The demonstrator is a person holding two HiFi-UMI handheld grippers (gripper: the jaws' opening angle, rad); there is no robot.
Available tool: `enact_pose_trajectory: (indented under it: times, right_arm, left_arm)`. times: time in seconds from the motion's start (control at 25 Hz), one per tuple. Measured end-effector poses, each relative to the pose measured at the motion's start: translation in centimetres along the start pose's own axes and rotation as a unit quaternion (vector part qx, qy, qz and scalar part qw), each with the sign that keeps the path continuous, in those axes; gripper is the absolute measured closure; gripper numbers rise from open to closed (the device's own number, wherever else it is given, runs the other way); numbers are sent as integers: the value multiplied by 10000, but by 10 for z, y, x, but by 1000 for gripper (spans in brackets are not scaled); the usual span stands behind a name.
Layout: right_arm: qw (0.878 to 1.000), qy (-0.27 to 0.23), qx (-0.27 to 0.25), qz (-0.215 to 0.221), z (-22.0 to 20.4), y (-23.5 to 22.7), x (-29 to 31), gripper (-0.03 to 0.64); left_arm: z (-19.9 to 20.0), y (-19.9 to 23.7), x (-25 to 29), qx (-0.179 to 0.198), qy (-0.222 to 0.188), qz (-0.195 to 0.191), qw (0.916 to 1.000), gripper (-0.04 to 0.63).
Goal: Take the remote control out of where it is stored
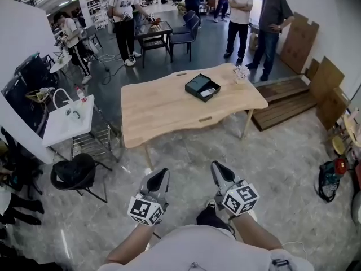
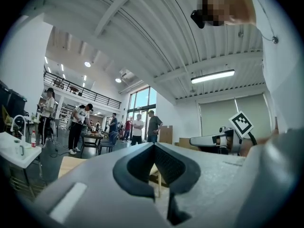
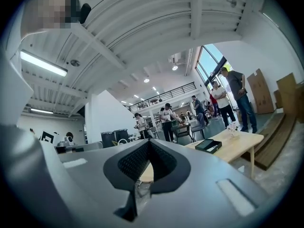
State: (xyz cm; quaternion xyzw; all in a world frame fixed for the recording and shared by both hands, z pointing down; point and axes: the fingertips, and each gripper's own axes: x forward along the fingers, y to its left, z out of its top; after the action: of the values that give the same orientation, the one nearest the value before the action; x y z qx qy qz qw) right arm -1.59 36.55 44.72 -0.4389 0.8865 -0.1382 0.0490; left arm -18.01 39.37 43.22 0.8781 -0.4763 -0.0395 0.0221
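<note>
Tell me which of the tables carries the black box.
The large light wooden table in the middle carries the black box; the small dark table behind it and the white table at left do not.

Blk box [image 1: 198, 85], pale wood table [image 1: 163, 110].

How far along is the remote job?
Nothing done yet: the black box sits on the table, untouched. In hand: nothing; left gripper and right gripper are shut, empty, short of the table. Left: reach the box, lift out the pale bar, likely the remote.
</note>
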Motion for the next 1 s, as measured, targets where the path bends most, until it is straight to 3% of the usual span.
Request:
enact_pose_trajectory:
  times: [0.48,1.0]
  right_arm:
    - [9998,107,126,62,27,-109,58,589]
    - [9988,223,199,388,56,-223,98,589]
  left_arm:
    - [-8,30,118,-57,100,351,9993,594]
    - [-14,12,250,-66,83,521,9986,594]
